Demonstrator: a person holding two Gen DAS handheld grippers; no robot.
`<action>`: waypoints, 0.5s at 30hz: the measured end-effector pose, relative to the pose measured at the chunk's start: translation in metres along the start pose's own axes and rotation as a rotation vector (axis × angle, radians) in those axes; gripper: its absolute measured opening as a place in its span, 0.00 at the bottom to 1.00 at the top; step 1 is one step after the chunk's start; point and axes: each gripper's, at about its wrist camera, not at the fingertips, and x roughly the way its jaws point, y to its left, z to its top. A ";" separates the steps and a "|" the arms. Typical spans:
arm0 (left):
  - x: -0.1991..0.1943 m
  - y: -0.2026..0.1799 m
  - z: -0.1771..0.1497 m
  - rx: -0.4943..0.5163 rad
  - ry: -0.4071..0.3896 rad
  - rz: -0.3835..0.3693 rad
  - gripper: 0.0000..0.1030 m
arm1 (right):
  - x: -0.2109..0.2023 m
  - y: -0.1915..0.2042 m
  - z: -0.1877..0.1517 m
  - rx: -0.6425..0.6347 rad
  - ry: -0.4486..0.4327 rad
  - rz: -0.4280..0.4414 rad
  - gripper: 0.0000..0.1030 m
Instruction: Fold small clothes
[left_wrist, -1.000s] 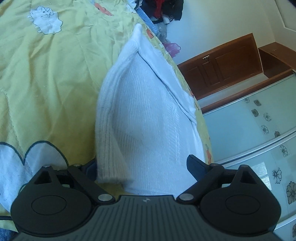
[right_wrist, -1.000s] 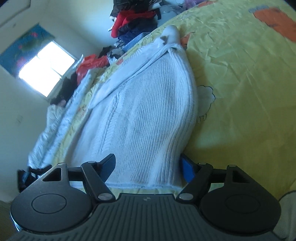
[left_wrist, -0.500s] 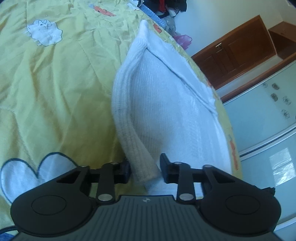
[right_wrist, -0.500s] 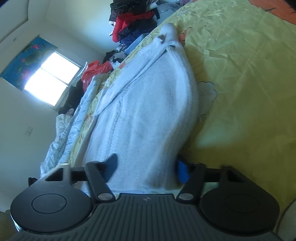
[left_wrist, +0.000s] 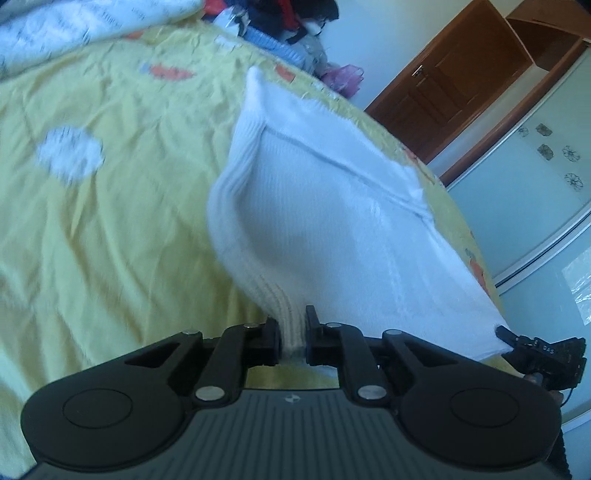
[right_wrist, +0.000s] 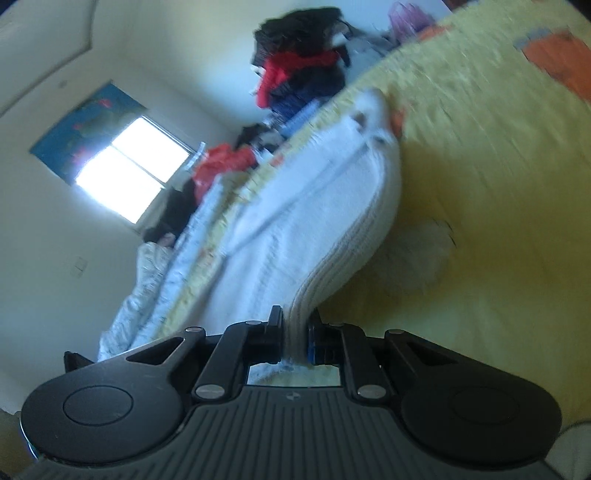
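A white ribbed knit sweater (left_wrist: 332, 221) lies on a yellow bedspread (left_wrist: 110, 221), its near end lifted. My left gripper (left_wrist: 291, 338) is shut on the sweater's ribbed hem at one near corner. In the right wrist view my right gripper (right_wrist: 295, 338) is shut on the ribbed hem of the same sweater (right_wrist: 306, 221) at the other near corner. The right gripper also shows at the right edge of the left wrist view (left_wrist: 535, 350), touching the hem. The far end of the sweater rests on the bed.
The bedspread (right_wrist: 498, 184) has white and orange cartoon patches. A pile of dark and red clothes (right_wrist: 303, 77) sits at the far bed edge. A white patterned quilt (right_wrist: 177, 258) lies along the side. Wooden cabinets (left_wrist: 461, 85) and a wardrobe stand beyond the bed.
Both grippers went from open around the sweater's near hem to shut on it. The hem has risen off the bed and both views have tilted upward.
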 end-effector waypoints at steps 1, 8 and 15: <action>-0.002 -0.003 0.006 0.007 -0.012 -0.003 0.11 | -0.002 0.004 0.004 -0.009 -0.006 0.006 0.15; -0.006 -0.027 0.058 0.010 -0.109 -0.062 0.11 | -0.001 0.015 0.049 0.016 -0.082 0.089 0.15; 0.020 -0.040 0.123 0.024 -0.128 -0.038 0.11 | 0.035 0.009 0.113 0.037 -0.113 0.129 0.15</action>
